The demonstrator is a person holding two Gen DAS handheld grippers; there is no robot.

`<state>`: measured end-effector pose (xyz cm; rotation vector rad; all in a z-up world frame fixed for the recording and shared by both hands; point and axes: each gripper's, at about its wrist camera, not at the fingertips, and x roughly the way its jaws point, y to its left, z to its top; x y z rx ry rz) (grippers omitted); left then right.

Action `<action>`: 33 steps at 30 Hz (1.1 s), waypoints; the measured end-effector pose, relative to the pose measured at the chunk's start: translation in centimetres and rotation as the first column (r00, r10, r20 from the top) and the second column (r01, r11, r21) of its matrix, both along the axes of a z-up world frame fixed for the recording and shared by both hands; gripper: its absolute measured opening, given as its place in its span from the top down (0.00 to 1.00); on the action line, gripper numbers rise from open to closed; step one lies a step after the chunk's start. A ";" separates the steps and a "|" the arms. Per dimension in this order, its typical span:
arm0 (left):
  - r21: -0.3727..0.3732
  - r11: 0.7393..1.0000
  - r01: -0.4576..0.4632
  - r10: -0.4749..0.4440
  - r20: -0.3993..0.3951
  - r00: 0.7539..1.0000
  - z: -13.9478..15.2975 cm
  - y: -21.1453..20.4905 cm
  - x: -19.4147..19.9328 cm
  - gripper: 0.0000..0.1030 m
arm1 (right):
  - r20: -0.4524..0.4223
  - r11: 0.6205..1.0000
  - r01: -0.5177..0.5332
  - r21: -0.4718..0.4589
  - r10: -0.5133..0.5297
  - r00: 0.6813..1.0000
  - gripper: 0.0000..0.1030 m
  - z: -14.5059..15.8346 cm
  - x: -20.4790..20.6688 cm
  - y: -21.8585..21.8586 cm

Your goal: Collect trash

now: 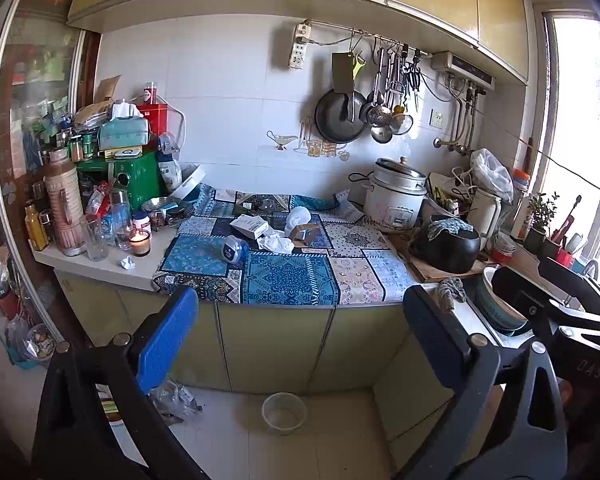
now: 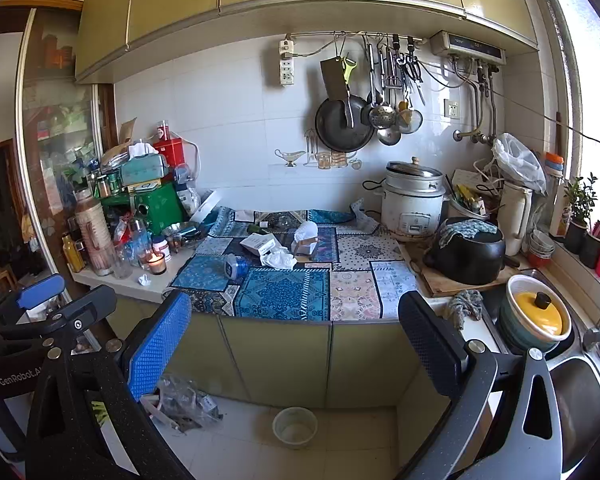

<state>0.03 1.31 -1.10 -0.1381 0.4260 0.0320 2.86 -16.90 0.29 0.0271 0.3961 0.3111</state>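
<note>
Meanwhile, both grippers are hovering in front of a cluttered kitchen desk [image 1: 100, 268], well back from its edge. The left gripper [image 1: 300, 340] is holding its fingers wide apart with nothing between them, and the right gripper [image 2: 296, 344] is doing the same.

Trash is lying scattered on the patchwork cloth [image 1: 288, 280] that is covering the middle of the desk: a crumpled white tissue [image 1: 276, 244] is sitting near the centre, just beside a small white box [image 1: 250, 226] and a brown-and-white carton [image 1: 304, 234], while a blue-capped container [image 1: 234, 249] is lying on its side to their left. A smaller paper wad [image 1: 127, 263] is resting on the bare desk near a lit candle [image 1: 140, 242].

Down on the floor, a round bin [image 2: 295, 426] is standing open at the foot of the cabinets, with a crinkled plastic bag [image 2: 188, 402] lying to its left. A rice cooker [image 2: 414, 200] and a black pot [image 2: 466, 252] are occupying the right end of the desk.
</note>
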 end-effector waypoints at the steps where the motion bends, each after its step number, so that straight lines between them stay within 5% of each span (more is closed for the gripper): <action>1: 0.000 1.000 0.001 -0.001 0.000 1.000 0.0 0.0 0.0 0.00 | 0.000 1.000 0.000 0.000 0.000 1.000 0.00 0.0 0.0 0.0; 22: -0.011 1.000 -0.024 0.024 0.004 1.000 0.4 -0.6 0.3 0.00 | -0.011 1.000 -0.009 0.007 0.009 1.000 0.00 0.1 0.1 0.2; 33: -0.014 0.997 -0.071 0.071 -0.016 0.997 0.2 -1.0 2.7 0.00 | -0.045 0.999 -0.039 0.014 0.040 0.998 0.00 -0.3 3.3 -0.7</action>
